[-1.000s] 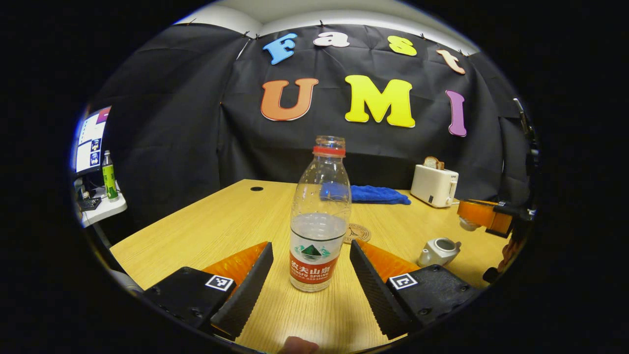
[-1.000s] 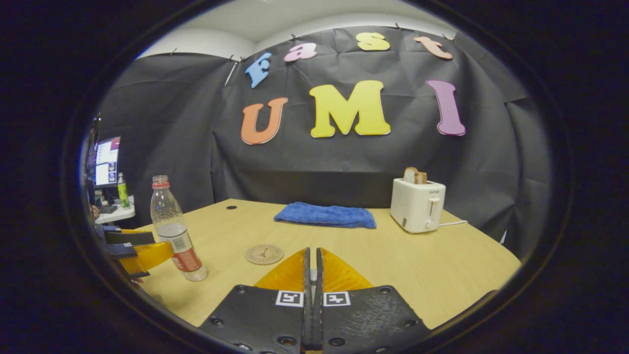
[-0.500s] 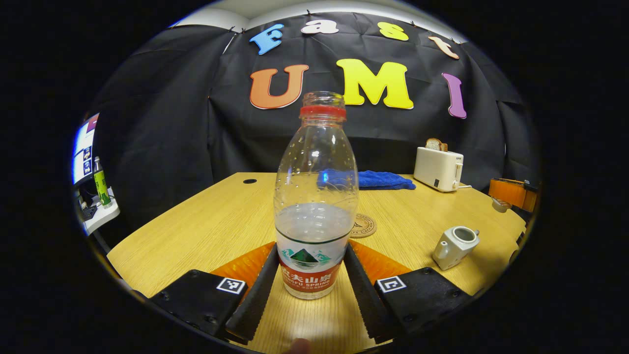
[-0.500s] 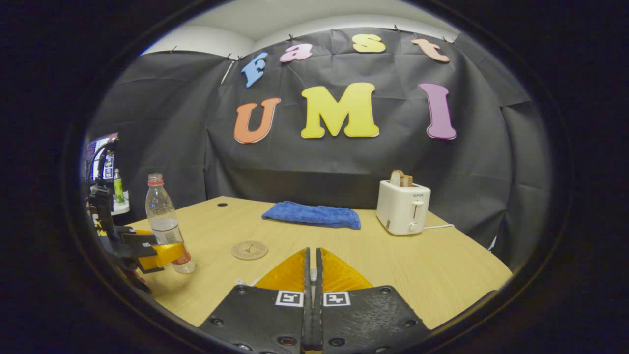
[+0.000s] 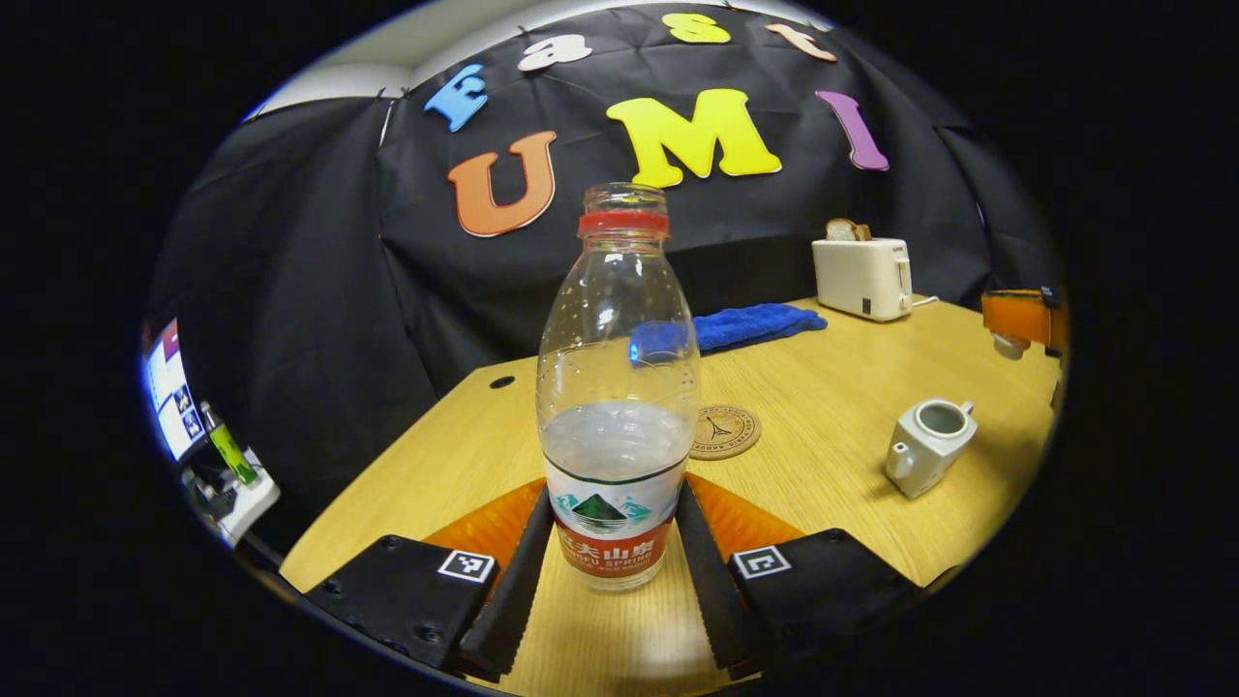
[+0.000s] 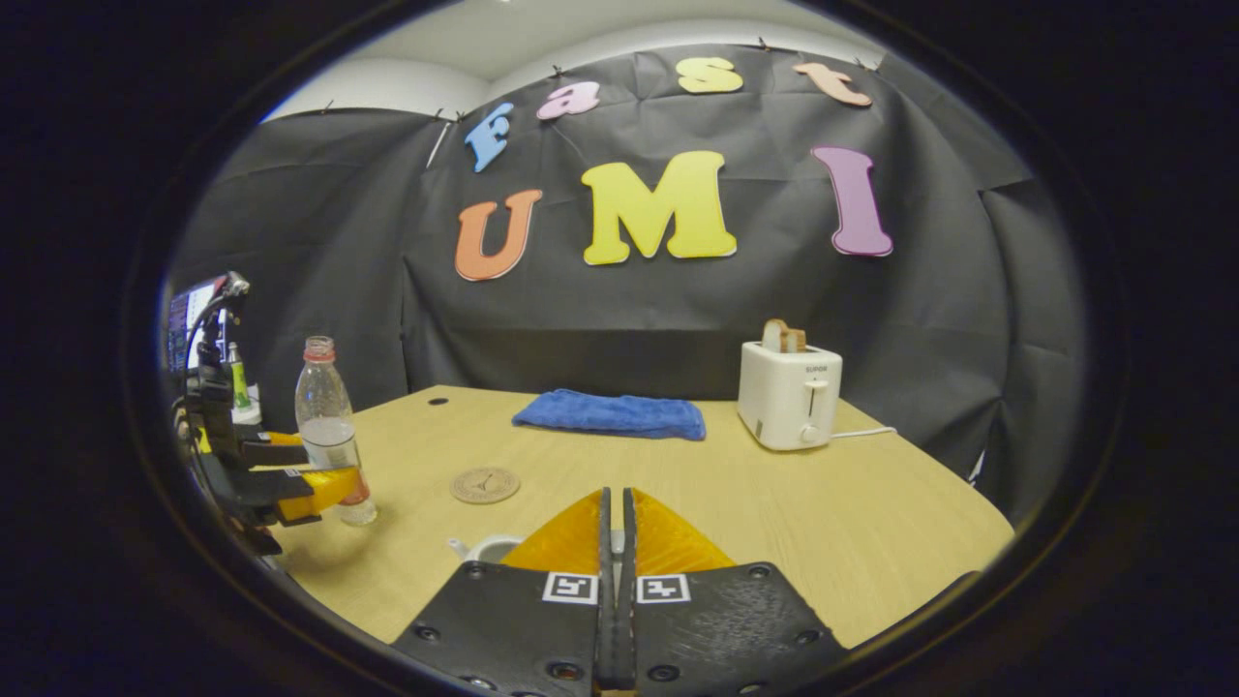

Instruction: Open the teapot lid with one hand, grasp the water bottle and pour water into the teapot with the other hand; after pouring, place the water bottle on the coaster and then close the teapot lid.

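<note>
Here the left gripper (image 5: 608,571) holds the water bottle (image 5: 618,387) by its lower part, with one finger pressing on each side of the label. The bottle stands upright, it has no cap and is about half full of water. Behind it a round coaster (image 5: 724,431) lies on the wooden table (image 5: 832,387). To the right of the coaster stands the white teapot (image 5: 924,445), and its top is open. A blue cloth (image 5: 755,324) and a white toaster (image 5: 861,276) are near the far edge of the table.

In the right gripper view, the right gripper (image 6: 616,542) has its fingers closed together. It is not possible to tell if something thin is held between them. The rim of the teapot (image 6: 489,547) shows just left of its fingers.
</note>
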Available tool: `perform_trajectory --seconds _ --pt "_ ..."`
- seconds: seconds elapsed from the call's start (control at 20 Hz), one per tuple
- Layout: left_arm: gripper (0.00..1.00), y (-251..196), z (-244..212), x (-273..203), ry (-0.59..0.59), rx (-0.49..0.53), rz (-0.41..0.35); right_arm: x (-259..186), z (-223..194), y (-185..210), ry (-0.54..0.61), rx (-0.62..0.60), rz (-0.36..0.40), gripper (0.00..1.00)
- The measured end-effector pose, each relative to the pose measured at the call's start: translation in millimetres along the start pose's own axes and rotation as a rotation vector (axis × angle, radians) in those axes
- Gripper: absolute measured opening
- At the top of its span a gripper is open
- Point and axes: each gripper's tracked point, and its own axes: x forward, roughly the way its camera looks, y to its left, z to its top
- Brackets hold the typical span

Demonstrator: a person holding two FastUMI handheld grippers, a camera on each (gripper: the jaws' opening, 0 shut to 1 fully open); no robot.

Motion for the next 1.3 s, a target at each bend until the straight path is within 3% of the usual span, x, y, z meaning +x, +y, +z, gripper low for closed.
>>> perform_trajectory --seconds 0.25,0.5,1.05,1.1,1.15,1.3 --pt "0.73 5 16 -15 -0.016 0.26 0.05 -7 -1 -14 0.01 0.003 0.001 0.0" --pt "0.73 9 29 -20 -0.025 0.585 0.117 -11 -8 -31 0.022 -0.005 -0.016 0.0" --pt "0.72 -33 39 -20 -0.029 1.061 0.048 -22 -7 -47 0.01 0.003 -0.015 0.0" --pt "0.77 -36 36 -19 -0.018 1.102 0.042 -22 -7 -48 0.007 0.004 -0.016 0.0" --pt "0.72 -38 37 -19 -0.016 1.148 0.04 -22 -7 -49 0.005 0.004 -0.018 0.0" --pt "0.72 -41 36 -18 0.004 1.233 0.035 -25 -8 -55 0.002 0.009 -0.02 0.0"
